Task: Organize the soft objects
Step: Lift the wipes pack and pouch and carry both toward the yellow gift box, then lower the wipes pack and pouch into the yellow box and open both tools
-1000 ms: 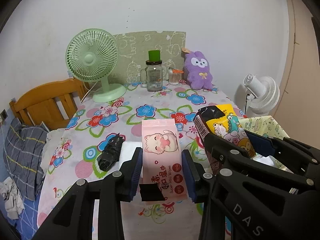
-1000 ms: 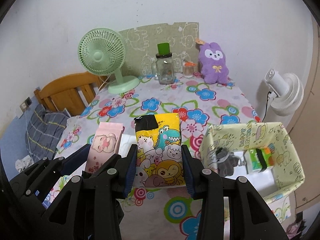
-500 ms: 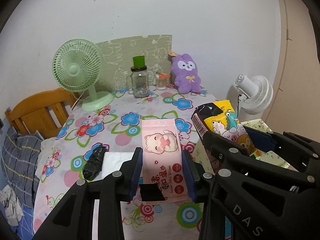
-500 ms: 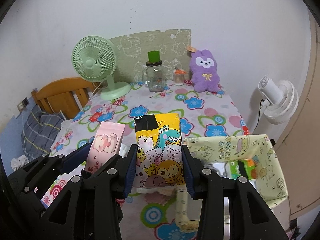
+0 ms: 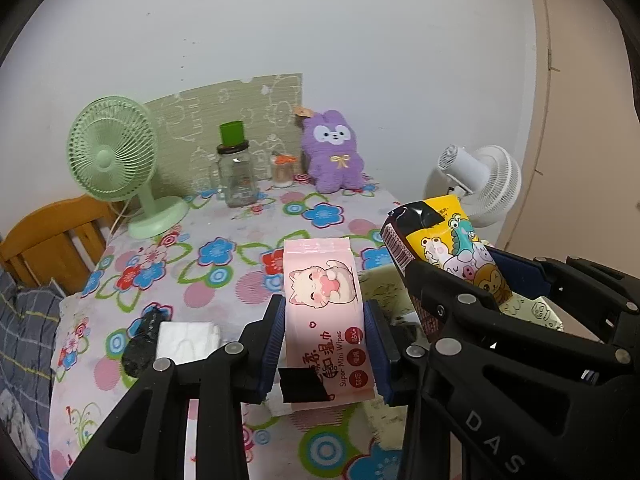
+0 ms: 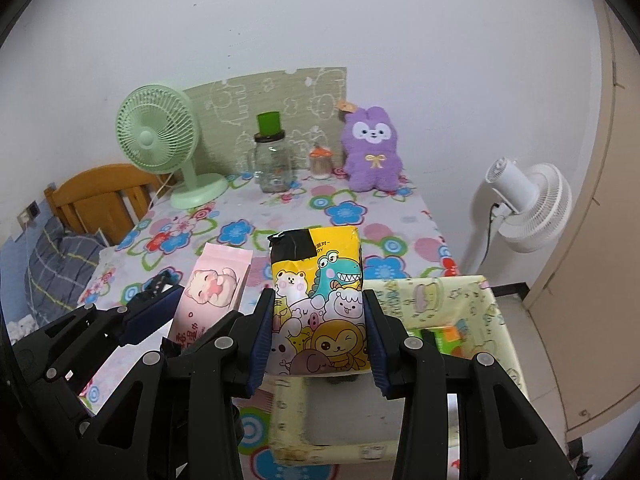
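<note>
Two soft packs are held up in the air, one per gripper. The pink wipes pack (image 5: 326,316), printed with a cat, stands upright between the blue pads of the left gripper (image 5: 326,344), which is clamped on its lower half. Just to its right, the yellow cartoon pack (image 6: 318,300) with a dinosaur and a monkey sits upright in the right gripper (image 6: 318,344), squeezed from both sides the same way.

Below and to the right of the yellow pack is one pale yellow fabric bin (image 6: 496,320), standing at the near right edge of the table. Inside it something green and orange shows, too hidden to name with any confidence.

On the floral tablecloth (image 5: 224,276), near and left of the pink pack, lie one white folded tissue wad (image 5: 186,338) and one black crumpled item (image 5: 144,340) touching its left side.

At the far edge of the table stand one green desk fan (image 5: 114,160) on the left, one glass jar (image 5: 238,178) with a green cup on its lid, one small container with an orange top (image 5: 282,168), and one purple plush rabbit (image 5: 332,156) against a green patterned board (image 5: 224,120). A second fan, a white one (image 6: 528,208), stands off the table to the right. One wooden chair (image 6: 104,192) sits at the far left.
</note>
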Demonstrator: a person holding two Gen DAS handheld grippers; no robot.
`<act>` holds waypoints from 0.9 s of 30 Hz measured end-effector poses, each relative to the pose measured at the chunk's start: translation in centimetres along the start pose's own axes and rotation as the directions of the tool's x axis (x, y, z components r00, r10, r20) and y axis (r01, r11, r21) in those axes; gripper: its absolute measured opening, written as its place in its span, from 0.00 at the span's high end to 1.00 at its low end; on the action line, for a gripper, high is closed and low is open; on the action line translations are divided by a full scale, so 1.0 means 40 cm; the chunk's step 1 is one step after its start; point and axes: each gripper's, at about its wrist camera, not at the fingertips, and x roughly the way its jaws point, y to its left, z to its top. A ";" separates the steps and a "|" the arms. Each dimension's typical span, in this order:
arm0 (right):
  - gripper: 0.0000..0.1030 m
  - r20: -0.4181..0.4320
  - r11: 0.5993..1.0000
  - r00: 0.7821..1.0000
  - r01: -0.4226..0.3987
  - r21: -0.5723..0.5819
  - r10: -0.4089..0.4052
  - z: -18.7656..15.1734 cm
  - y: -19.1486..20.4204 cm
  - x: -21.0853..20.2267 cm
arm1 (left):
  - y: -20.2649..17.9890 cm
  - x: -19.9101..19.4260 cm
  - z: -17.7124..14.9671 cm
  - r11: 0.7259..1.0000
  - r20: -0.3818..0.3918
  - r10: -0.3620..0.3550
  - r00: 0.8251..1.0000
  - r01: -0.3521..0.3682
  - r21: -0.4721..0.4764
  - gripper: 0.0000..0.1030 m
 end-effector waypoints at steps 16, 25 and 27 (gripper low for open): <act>0.56 -0.027 0.994 0.997 0.078 0.075 -0.076 -0.021 -0.134 0.027 | -0.114 0.088 0.018 0.996 -0.041 -0.079 0.996 0.081 0.049 0.62; 0.56 -0.066 0.988 0.992 0.112 0.109 -0.105 -0.044 -0.194 0.069 | -0.159 0.146 0.009 0.994 -0.082 -0.072 0.994 0.078 0.073 0.62; 0.56 -0.077 0.987 0.992 0.112 0.118 -0.103 -0.051 -0.206 0.081 | -0.165 0.152 0.006 0.995 -0.084 -0.054 0.995 0.061 0.081 0.61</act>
